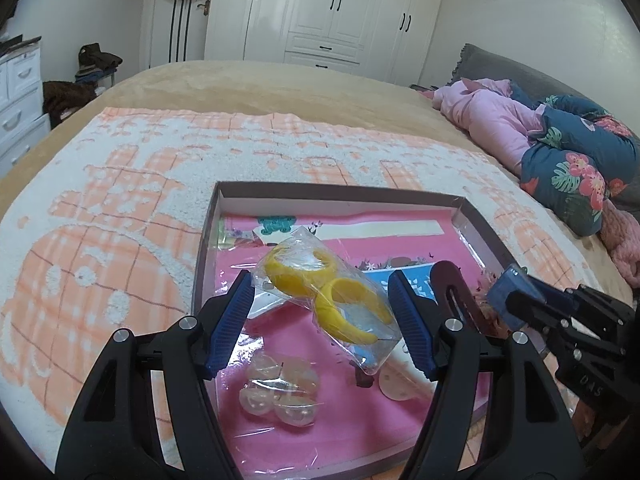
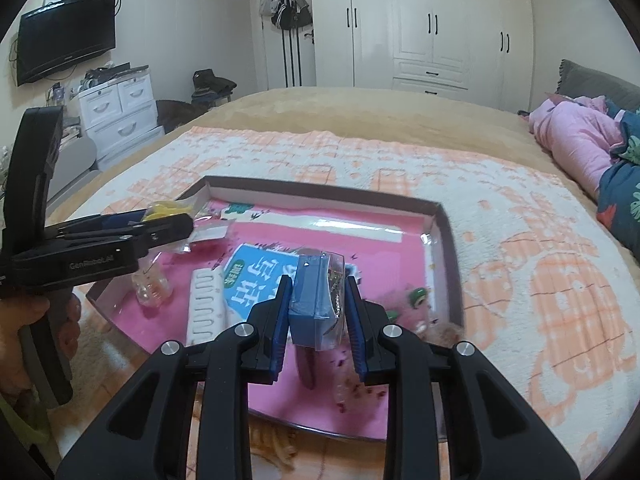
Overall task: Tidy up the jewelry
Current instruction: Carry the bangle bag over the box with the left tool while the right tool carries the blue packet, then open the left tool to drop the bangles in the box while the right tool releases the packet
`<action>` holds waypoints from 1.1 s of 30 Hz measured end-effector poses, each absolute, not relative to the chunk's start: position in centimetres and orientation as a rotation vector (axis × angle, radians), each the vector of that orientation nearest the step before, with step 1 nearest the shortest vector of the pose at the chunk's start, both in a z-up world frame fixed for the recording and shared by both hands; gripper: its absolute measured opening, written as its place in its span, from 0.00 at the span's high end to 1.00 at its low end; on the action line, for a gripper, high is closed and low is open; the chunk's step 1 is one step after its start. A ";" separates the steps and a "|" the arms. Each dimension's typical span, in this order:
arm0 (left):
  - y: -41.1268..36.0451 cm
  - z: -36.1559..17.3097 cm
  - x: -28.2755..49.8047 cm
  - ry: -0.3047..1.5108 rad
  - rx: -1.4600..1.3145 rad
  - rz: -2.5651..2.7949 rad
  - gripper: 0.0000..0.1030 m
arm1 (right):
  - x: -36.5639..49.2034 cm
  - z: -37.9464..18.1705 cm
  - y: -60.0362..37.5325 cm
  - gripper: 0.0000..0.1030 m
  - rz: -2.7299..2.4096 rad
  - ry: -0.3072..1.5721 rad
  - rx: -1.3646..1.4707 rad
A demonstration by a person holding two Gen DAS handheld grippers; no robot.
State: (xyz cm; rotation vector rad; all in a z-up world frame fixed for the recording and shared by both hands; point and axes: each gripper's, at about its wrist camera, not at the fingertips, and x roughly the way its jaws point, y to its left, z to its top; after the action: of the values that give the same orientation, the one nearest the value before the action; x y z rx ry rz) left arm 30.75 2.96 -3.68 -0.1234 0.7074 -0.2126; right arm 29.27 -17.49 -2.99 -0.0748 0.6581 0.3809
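Between the blue ribbed pads of our left gripper (image 1: 320, 324) we hold a clear plastic bag with two yellow bangles (image 1: 326, 300). The jaws stand wide yet clenched on it: the bag's far corner meets the left pad and its near corner the right pad. Its long axis runs slantwise, from up beside the left pad down toward the right pad, with the sealed lower end pointing back at us.

Below these tongs sits a shallow cardboard tray with a glossy pink floor (image 1: 280, 196), resting on a peach-and-white towel (image 1: 120, 184) over the bed. Under the left pad, on the tray floor, lies a cluster of clear round plastic pieces (image 1: 280, 394).

Off to the right of the left tongs, our right gripper (image 2: 318, 308) is narrowly closed on a small blue rectangular box in clear wrap (image 2: 312, 300). The box stands on edge between the pads, its long axis running along the fingers and pointing away from us, over the tray. Left of the right tongs a white ridged holder (image 2: 204, 308) lies on the tray, lengthwise toward us.
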 end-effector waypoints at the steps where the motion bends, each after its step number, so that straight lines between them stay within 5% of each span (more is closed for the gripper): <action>1: 3.0 -3.8 30.8 0.709 -0.125 -0.213 0.42 | 29.1 -3.2 -17.2 0.75 0.392 0.661 -0.079; 33: 2.9 -5.3 31.1 0.739 -0.132 -0.205 0.41 | 26.8 -4.7 -15.9 0.70 0.500 0.730 -0.066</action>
State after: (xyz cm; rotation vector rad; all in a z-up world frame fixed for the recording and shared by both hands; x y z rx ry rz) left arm 31.12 2.94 -5.26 -0.1321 0.7388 -0.2049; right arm 26.78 -15.94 -4.66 -0.0658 0.7297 0.5002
